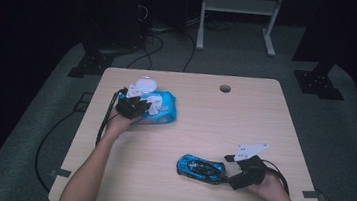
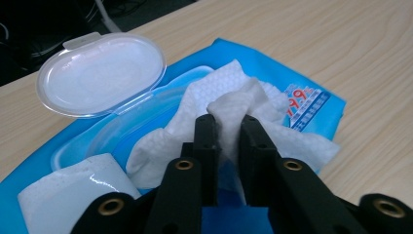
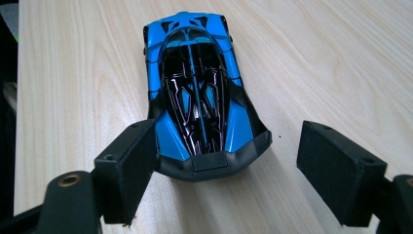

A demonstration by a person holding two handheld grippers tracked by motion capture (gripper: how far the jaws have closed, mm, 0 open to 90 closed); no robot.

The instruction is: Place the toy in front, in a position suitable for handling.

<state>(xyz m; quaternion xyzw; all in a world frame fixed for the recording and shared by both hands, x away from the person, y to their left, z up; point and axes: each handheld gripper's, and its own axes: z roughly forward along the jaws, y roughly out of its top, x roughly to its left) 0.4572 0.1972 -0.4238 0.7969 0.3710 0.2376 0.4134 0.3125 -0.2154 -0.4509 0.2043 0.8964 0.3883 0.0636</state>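
While my left gripper (image 2: 228,127) pinched wipe (image 2: 234,105) atop pack (image 1: 163,110) at table's 10 o'clock, right gripper (image 3: 226,168) gaped around toy car (image 3: 197,83) at 5 o'clock. Next: pull wipe free, likely upward.

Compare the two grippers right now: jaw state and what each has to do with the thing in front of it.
The left gripper has its jaws shut on a white wipe pulled up from the blue wipe pack, whose lid is flipped open. The right gripper has its jaws spread wide around the rear of the blue toy car, not clamping it. Left sits at the table's far left, right at its near right. Both are hand-held.
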